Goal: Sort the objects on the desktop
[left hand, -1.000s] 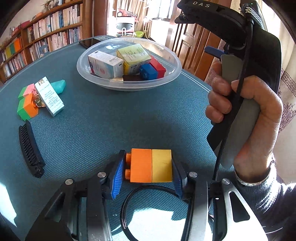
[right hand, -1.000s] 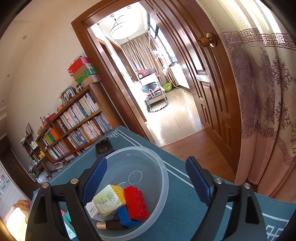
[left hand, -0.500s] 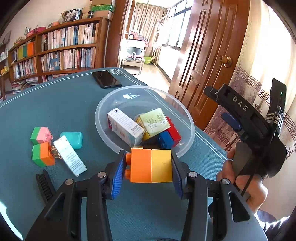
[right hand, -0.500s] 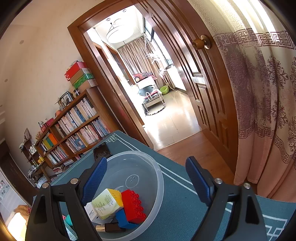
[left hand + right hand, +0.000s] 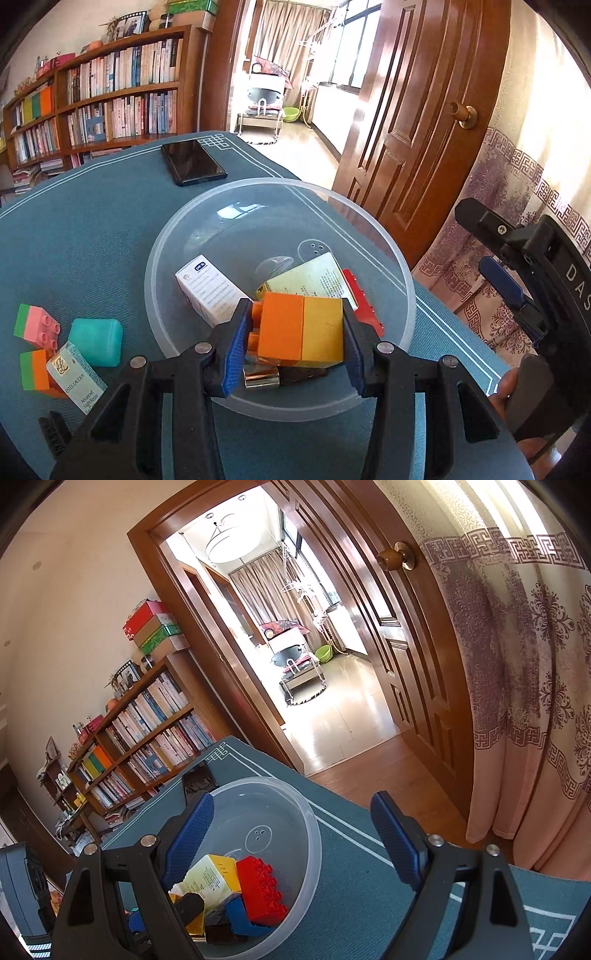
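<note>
Holding the orange-and-yellow block (image 5: 300,330) between its blue pads, the left gripper (image 5: 295,338) hangs over the near part of the clear bowl (image 5: 400,266). The jaws are clamped on the two short ends of the block, so its long side lies across them and it cannot turn. I judge that this is the moment just before release: the block is above the bowl and not yet among the things inside.

Beyond the left jaws, in the bowl, lie a white box (image 5: 207,291), a pale yellow box (image 5: 314,277) and a red brick (image 5: 364,306); under the held block a small metal tube (image 5: 260,378) shows. To the left of the jaws, outside the bowl, a teal case (image 5: 95,341), a pink-green block (image 5: 37,326), a green-orange block (image 5: 33,371) and a cosmetics box (image 5: 75,380) wait on the surface (image 5: 74,240). These are probably the next ones to sort.

The right gripper (image 5: 291,843) has its jaws wide apart and holds nothing. It points over the far side of the bowl, away from the left gripper, perhaps to leave it free room.
</note>
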